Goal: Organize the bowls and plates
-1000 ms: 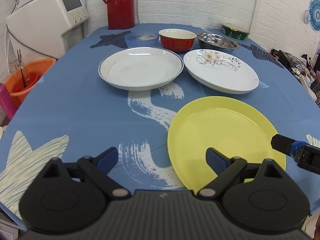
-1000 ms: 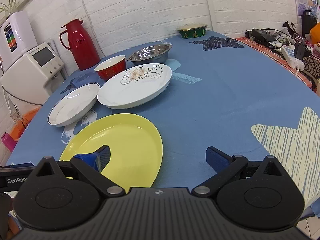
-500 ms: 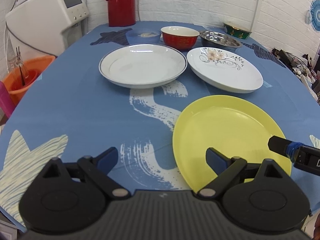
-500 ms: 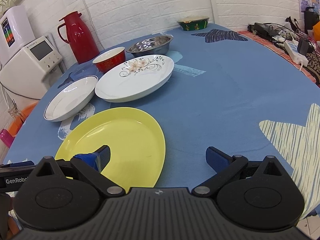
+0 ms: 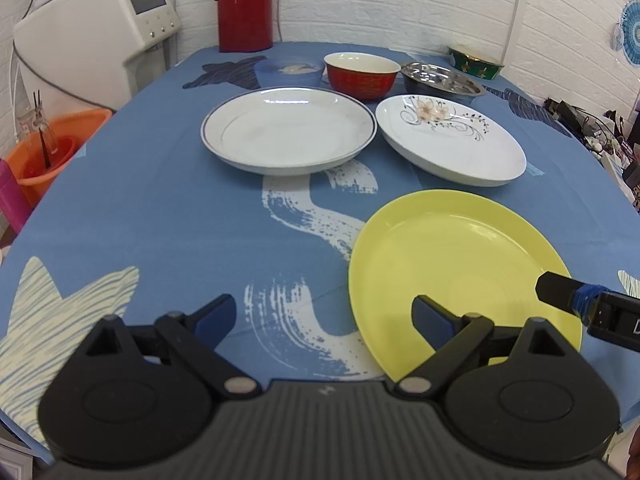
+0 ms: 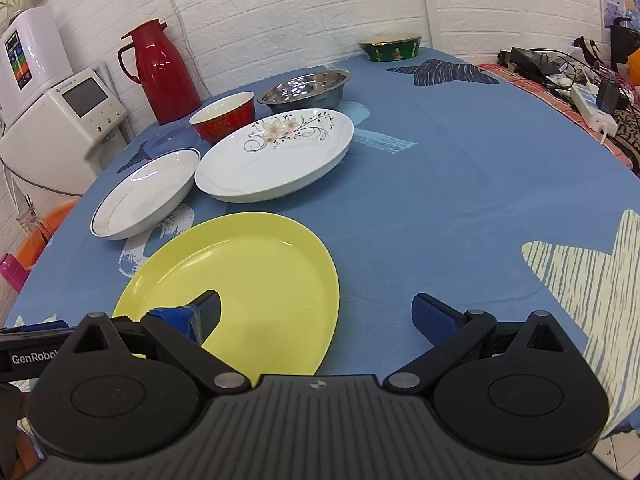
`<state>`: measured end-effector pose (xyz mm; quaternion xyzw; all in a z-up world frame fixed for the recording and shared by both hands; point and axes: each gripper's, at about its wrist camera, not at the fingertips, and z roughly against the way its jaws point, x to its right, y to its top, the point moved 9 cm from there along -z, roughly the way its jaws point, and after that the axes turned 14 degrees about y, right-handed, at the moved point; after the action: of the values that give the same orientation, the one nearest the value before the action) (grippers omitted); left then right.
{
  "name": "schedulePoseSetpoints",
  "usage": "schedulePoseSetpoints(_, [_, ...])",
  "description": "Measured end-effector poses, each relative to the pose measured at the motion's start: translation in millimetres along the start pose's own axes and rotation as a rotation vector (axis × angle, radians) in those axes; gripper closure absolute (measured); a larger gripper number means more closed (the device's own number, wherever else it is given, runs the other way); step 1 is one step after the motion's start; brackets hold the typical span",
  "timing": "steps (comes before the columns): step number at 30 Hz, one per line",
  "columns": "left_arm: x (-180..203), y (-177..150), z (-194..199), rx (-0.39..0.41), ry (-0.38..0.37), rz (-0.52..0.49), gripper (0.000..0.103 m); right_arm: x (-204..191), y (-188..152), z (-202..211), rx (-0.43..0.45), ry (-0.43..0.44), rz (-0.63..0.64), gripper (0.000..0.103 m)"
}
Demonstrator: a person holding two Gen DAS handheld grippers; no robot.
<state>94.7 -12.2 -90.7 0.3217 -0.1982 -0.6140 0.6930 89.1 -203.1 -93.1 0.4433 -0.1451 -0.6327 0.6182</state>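
Observation:
A yellow plate [image 5: 460, 268] [image 6: 244, 276] lies near the table's front edge. Behind it are a white blue-rimmed plate [image 5: 288, 134] [image 6: 148, 196] and a white flowered plate [image 5: 452, 142] [image 6: 276, 156]. Further back stand a pale blue bowl [image 5: 289, 71], a red bowl [image 5: 362, 74] [image 6: 224, 116], a steel bowl [image 5: 442, 82] [image 6: 306, 88] and a green bowl [image 5: 476, 62] [image 6: 390, 46]. My left gripper [image 5: 324, 316] is open and empty, its right finger over the yellow plate's near rim. My right gripper [image 6: 316, 312] is open and empty, its left finger over the same plate.
A red thermos [image 5: 244, 4] [image 6: 160, 72] stands at the table's back. A white appliance [image 5: 96, 36] and an orange bucket [image 5: 52, 148] are beside the table's left. Cables and a power strip [image 6: 592, 108] lie at the right.
Both grippers have risen and drawn back a little; the dishes sit lower in both views. Nothing on the table has moved. Both grippers stay open.

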Motion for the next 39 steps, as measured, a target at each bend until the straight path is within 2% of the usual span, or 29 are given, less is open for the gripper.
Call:
schedulePoseSetpoints(10, [4.6, -2.2, -6.4, -0.018, -0.019, 0.0, 0.01, 1.7, -0.9, -3.8, -0.013, -0.001, -0.001, 0.013])
schedulePoseSetpoints(17, [5.6, -1.0, -15.5, -0.038, -0.038, 0.015, 0.01, 2.9, -4.5, -17.1, -0.06, -0.009, 0.011, 0.013])
schedulePoseSetpoints(22, [6.2, -0.7, -20.4, -0.042, -0.043, 0.012, 0.01, -0.1, -2.5, -23.4, -0.075, -0.02, 0.039, 0.013])
schedulePoseSetpoints(30, [9.1, -0.4, -22.9, -0.023, -0.033, -0.015, 0.01, -2.9, -5.6, -32.6, -0.091, -0.084, 0.139, 0.012])
schedulePoseSetpoints(33, [11.3, -1.7, -22.6, -0.015, -0.027, -0.028, 0.01, -1.8, -7.4, -31.6, -0.051, -0.099, 0.164, 0.012])
schedulePoseSetpoints(39, [20.9, -3.6, -20.1, 0.006, -0.045, -0.052, 0.01, -2.1, -6.1, -32.1, -0.047, -0.079, 0.191, 0.012])
